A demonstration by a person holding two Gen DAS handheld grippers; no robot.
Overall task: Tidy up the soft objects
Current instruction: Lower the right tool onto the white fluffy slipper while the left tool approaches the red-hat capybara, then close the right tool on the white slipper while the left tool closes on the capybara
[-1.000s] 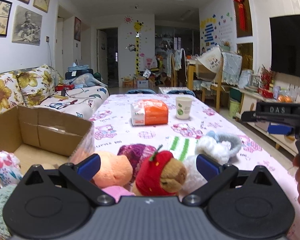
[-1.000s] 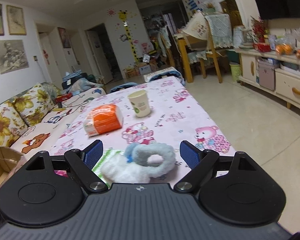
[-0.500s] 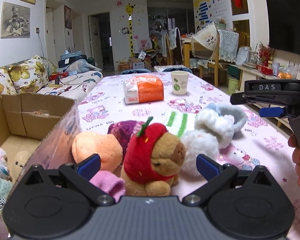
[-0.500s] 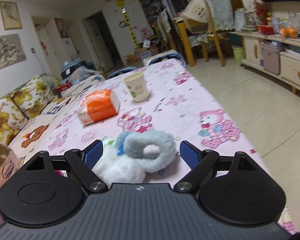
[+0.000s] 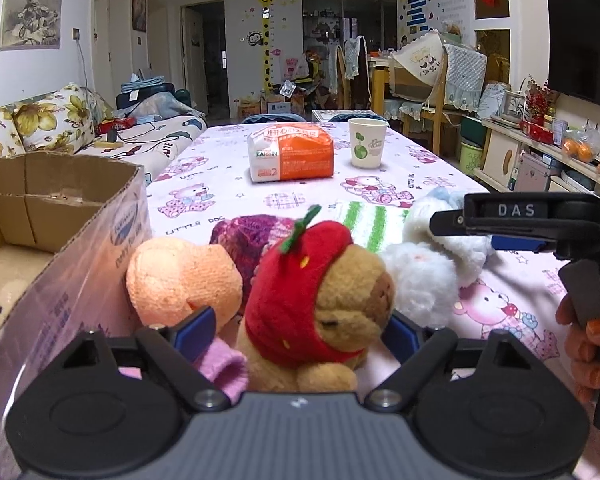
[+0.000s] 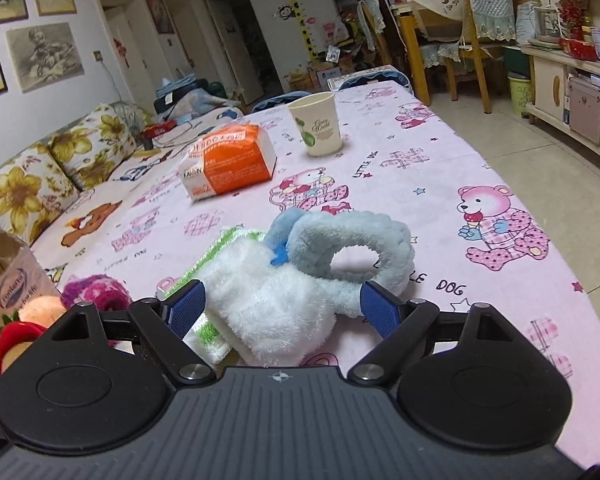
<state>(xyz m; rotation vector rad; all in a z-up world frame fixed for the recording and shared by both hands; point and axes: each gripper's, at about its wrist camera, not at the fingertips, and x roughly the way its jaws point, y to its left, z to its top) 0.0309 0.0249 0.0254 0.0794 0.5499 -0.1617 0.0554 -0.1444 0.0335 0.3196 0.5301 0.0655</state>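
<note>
Near the table's left edge, beside the cardboard box (image 5: 64,216), my left gripper (image 5: 296,330) stands spread around the capybara plush (image 5: 320,304); my right gripper (image 6: 282,308) brackets the white fluffy toy (image 6: 268,300), unclosed — closing could snag the blue headband (image 6: 352,248); they touch.

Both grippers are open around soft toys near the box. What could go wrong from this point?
1. The left gripper brackets the capybara plush, but a pink sock and the orange plush crowd its left finger; closing may pinch them too.
2. The right gripper straddles the white fluffy item, which overlaps the blue headband and green striped cloth; lifting could drag those off the table.
</note>
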